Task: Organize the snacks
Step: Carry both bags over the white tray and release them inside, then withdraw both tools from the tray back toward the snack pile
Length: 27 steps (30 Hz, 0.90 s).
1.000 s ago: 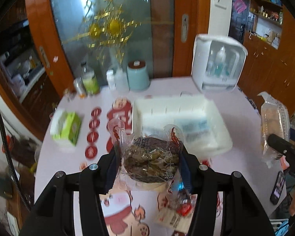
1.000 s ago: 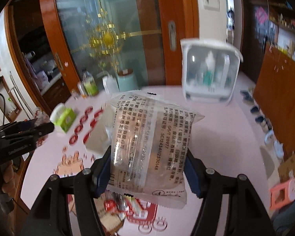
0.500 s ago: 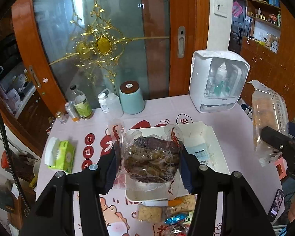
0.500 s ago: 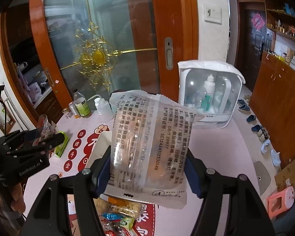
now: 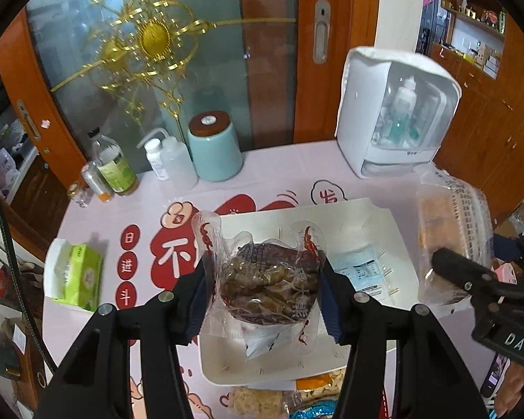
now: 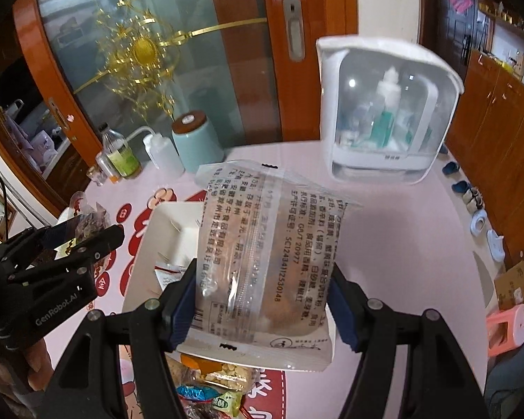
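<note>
Both packets have travelled from the near edge of the worktop (image 5: 279, 181) to a spot above the white tray (image 5: 373, 223), which a second ago lay further off and now sits directly beneath them.

The left gripper (image 5: 265, 279) is clamped on a clear packet of dark dried snacks (image 5: 262, 276), its pads pressing the packet's two sides. The right gripper (image 6: 262, 300) squeezes a larger printed packet (image 6: 262, 251), held upright with its long axis running away from the fingers and up. Neither packet touches the tray.

From the left wrist view, the dried-snack packet hangs over the tray's near half, the tray's long axis running from the near edge toward the far right corner of the worktop; the right gripper's packet hovers off the tray's right rim. A flat blue-and-white sachet (image 5: 361, 269) already lies inside the tray, right of the dried-snack packet. The left hand looks the nearer to a drop, since its load is already inside the tray's outline, with open floor below it toward the near wall.

More loose snacks (image 6: 209, 384) wait at the near edge. A teal jar (image 5: 215, 146), bottles and a white cabinet (image 5: 398, 111) line the far edge.
</note>
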Available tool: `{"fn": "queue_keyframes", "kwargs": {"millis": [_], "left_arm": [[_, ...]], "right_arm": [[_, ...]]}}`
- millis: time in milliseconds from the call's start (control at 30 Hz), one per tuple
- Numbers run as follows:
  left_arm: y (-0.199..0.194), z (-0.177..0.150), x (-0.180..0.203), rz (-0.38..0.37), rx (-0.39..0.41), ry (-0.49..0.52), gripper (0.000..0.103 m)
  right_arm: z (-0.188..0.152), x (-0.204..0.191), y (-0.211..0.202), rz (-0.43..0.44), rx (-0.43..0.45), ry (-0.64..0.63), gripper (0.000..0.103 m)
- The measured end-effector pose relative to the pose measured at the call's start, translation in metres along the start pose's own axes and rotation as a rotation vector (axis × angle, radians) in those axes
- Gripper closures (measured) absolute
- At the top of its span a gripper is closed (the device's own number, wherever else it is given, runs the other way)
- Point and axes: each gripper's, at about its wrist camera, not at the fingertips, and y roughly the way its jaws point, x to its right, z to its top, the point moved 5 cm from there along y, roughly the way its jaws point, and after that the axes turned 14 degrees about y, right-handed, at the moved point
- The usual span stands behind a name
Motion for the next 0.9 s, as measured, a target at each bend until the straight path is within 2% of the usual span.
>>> {"fn": "queue_keyframes", "kwargs": {"millis": [133,233,300,333,400,533,900], "left_arm": [[0.024,-0.001,0.005,-0.018,-0.033,0.009,0.049],[0.042,-0.003,0.008,-0.033,-0.068,0.023,0.045],[0.054,-0.007,0.011,-0.045,-0.101,0.037,0.032],[0.059,-0.008,0.013,-0.058,-0.108,0.040,0.020],[0.063,-0.011,0.013,-0.054,-0.106,0.037,0.016],[0.065,-0.013,0.012,-0.055,-0.109,0.029,0.015],[0.038,-0.016,0.012,-0.040,-0.086,0.025,0.015]], "right_arm": [[-0.002,0.002,0.023,-0.027,-0.031,0.004,0.031],[-0.005,0.007,0.043,-0.060,-0.073,0.016,0.029],[-0.007,0.013,0.057,-0.074,-0.110,0.038,0.029],[-0.009,0.015,0.062,-0.070,-0.123,0.054,0.029],[-0.010,0.021,0.069,-0.057,-0.134,0.096,0.029],[-0.010,0.030,0.071,-0.043,-0.124,0.167,0.029],[-0.012,0.021,0.042,-0.039,-0.068,0.116,0.029]]}}
